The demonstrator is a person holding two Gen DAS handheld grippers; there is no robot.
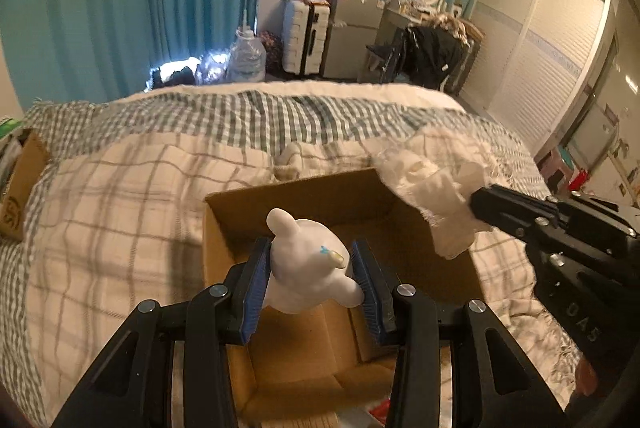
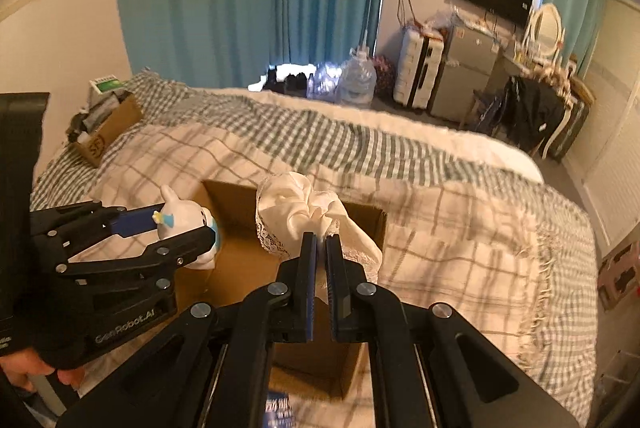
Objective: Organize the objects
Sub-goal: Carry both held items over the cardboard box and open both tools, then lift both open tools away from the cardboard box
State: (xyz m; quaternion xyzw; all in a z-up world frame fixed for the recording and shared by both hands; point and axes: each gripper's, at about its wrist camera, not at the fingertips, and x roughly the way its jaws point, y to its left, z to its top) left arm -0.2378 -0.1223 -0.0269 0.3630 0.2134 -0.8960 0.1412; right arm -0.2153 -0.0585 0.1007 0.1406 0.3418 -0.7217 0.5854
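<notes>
Cardboard box [image 1: 224, 228] below | left gripper [image 1: 316, 268] clamps white figurine [image 1: 308, 268]; right gripper [image 2: 321, 248] pinches, seemingly, white cloth [image 2: 296, 212]

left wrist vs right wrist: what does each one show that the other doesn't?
Left wrist only: the white wardrobe doors on the right.

Right wrist only: the contents of the second box near the wall, and a bare hand on the left gripper's handle.

Both: the left gripper shut on the white toy figure, the right gripper shut on the white lace cloth, both over the open cardboard box on the plaid bed.
</notes>
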